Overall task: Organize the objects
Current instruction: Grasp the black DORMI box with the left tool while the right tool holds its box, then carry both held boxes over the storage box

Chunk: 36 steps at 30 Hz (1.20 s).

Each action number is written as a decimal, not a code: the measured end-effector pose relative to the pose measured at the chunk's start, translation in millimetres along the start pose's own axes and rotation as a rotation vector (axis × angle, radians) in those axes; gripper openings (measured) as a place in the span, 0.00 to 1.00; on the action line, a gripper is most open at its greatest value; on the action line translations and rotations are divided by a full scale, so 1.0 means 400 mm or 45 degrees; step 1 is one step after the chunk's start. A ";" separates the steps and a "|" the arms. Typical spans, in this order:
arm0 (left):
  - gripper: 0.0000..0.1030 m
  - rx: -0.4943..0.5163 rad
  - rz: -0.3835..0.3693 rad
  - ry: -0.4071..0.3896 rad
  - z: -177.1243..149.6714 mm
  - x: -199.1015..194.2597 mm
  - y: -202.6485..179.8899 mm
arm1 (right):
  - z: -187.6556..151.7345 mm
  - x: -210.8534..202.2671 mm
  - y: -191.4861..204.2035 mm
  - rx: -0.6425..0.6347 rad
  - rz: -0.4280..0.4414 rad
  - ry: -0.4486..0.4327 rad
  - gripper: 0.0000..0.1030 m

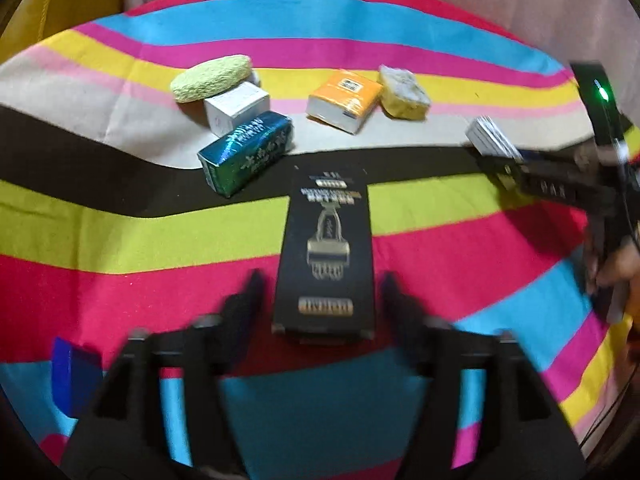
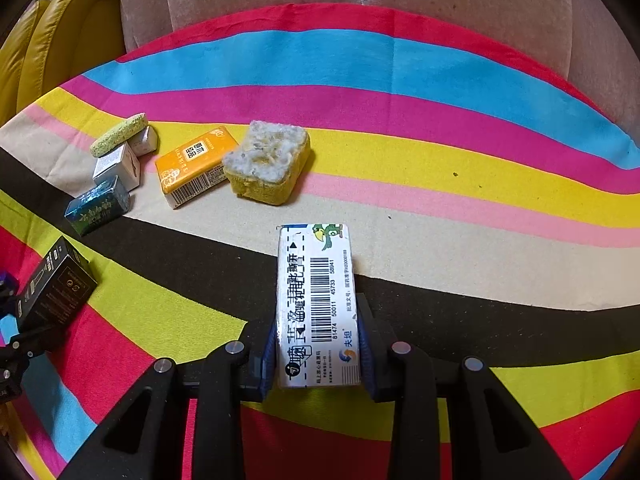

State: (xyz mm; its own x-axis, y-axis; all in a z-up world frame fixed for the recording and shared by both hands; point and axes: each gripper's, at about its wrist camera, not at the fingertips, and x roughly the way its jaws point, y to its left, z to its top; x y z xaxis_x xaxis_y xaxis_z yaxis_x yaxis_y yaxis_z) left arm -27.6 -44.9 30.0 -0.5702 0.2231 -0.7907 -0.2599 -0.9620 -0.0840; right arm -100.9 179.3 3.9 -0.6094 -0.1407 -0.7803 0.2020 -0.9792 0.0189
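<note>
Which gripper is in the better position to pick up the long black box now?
Left. The left gripper is open with the black box between its fingers. The right gripper already holds a white box.

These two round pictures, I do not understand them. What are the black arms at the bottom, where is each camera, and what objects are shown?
No robot is here: a person holds a two-finger claw in each hand, with a fisheye camera on each looking forward along the fingers.

The left wrist view shows the left claw open around a black carton lying on the striped cloth.

The right wrist view shows the right claw shut on a white medicine box.

Farther back lie an orange tissue pack, a yellow sponge, a green tea box, a small white box and an oval green pad on top of it.
</note>
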 end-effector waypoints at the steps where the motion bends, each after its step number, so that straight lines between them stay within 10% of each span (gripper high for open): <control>1: 0.81 -0.013 0.002 -0.024 0.002 -0.003 -0.005 | 0.000 0.002 0.001 0.000 0.000 0.000 0.34; 3: 0.80 -0.003 0.022 -0.062 0.009 -0.005 -0.015 | 0.001 0.002 0.000 0.000 0.000 0.000 0.34; 5: 0.41 0.006 0.032 -0.073 0.006 0.003 -0.012 | 0.001 0.002 0.001 0.001 0.001 0.000 0.34; 36: 0.44 -0.068 0.183 -0.051 -0.064 -0.019 -0.005 | -0.034 -0.054 0.012 0.088 0.025 0.020 0.33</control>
State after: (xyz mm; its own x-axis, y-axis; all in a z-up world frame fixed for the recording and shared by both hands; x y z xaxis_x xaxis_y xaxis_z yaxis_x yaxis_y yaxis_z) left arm -2.9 -48.7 20.6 -0.6294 0.0875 -0.7721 -0.1320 -0.9912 -0.0047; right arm -76.5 179.6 12.3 -0.5938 -0.1579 -0.7890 0.1598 -0.9842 0.0768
